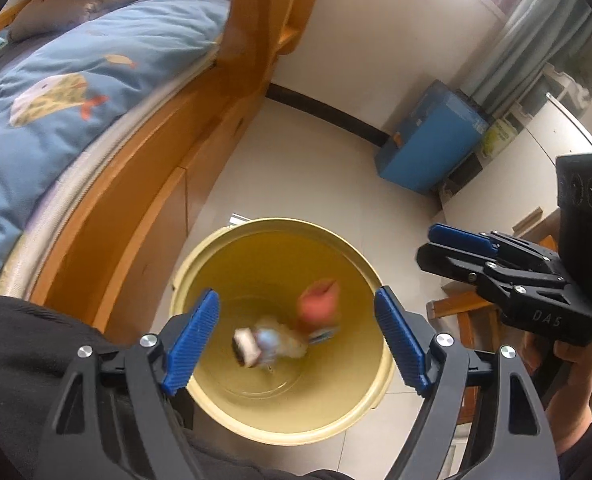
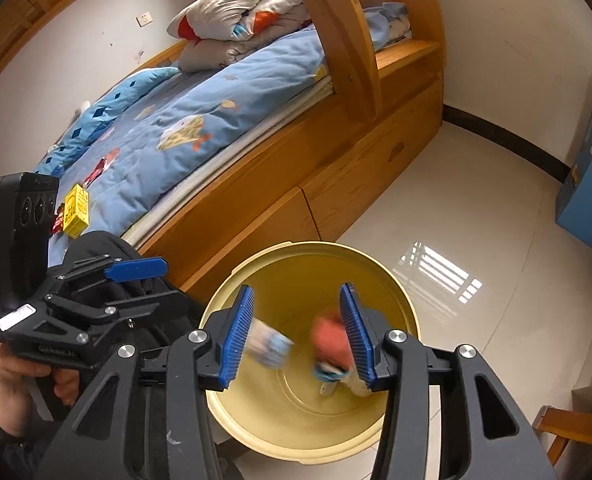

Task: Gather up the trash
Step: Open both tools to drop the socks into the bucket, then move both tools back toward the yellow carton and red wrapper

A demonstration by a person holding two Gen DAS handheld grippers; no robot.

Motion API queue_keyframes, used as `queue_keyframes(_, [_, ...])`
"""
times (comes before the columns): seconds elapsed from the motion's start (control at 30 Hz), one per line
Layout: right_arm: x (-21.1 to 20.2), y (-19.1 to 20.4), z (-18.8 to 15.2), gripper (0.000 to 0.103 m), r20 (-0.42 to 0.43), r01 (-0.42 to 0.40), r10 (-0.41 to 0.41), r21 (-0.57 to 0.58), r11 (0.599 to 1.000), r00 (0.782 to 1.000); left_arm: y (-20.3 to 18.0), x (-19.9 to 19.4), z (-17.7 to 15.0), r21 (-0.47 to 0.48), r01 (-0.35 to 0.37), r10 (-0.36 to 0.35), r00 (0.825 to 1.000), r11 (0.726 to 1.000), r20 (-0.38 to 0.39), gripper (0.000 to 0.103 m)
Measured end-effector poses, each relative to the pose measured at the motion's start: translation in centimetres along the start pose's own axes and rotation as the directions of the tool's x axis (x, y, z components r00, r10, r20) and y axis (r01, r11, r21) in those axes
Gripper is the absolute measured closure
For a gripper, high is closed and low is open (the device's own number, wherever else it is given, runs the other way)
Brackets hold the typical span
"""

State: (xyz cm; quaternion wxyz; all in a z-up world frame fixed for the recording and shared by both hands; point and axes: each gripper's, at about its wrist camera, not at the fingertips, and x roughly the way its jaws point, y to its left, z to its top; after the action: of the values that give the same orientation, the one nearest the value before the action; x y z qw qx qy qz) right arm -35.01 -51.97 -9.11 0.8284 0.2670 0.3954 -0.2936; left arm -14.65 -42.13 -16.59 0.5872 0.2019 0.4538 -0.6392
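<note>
Both grippers hang over the open mouth of the yellow waste bucket (image 1: 284, 236), which stands on the tiled floor (image 2: 435, 208) just beside the wooden bed frame (image 2: 296, 184). The left gripper (image 1: 297, 340) has its blue pads spread wide with nothing between them; the right gripper (image 2: 299, 336) has its jaws parted too, and the pads do not seem to press on anything. Inside the bucket the trash shows only as blurred shapes: an orange-red wrapper (image 1: 319, 300) and a pale blue-and-white scrap (image 1: 256, 344), seemingly loose and dropping toward the bottom; what exactly they are I cannot tell.

So this load looks delivered, yet the task is not finished; on the fish-print bedspread (image 2: 216, 120), near its edge closest to the person, a small yellow box (image 2: 76, 210) lies with a red wrapper (image 2: 58, 222) touching it, and these look like trash to be fetched next.

For moving, the floor on the side away from the bed is open as far as the blue carton (image 1: 431, 148) at the wall; the bed frame crowds one side of the bucket rim, the person's dark-clothed knee (image 2: 108, 256) sits close to the near side, and a wooden chair (image 2: 575, 428) stands close on the opposite side.
</note>
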Motion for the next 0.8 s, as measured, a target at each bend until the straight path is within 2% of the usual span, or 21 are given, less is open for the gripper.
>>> queue_keyframes(0.3, [0.1, 0.9, 0.3, 0.058, -0.005, -0.015, 0.015, -0.019, 1.0, 1.0, 0.2, -0.8, 0.1, 0.008, -0.018, 0.018, 1.0, 1.0, 0.013, 0.024])
queue_keyframes(0.53, [0.1, 3.4, 1.5, 0.058, 0.027, -0.067, 0.069, -0.071, 0.995, 0.997, 1.5, -3.6, -0.2, -0.028, -0.062, 0.064, 0.994, 0.998, 0.083, 0.024])
queue_keyframes(0.67, [0.4, 6.1, 2.7, 0.058, 0.052, -0.12, 0.127, -0.121, 0.985, 0.991, 3.1, -6.7, -0.4, -0.056, -0.115, 0.123, 0.98, 0.992, 0.157, 0.022])
queue_keyframes(0.8, [1.3, 9.4, 4.1, 0.058, 0.056, -0.198, 0.209, -0.158, 0.967, 0.976, 5.6, -10.1, -1.0, -0.126, -0.177, 0.201, 0.956, 0.976, 0.212, 0.022])
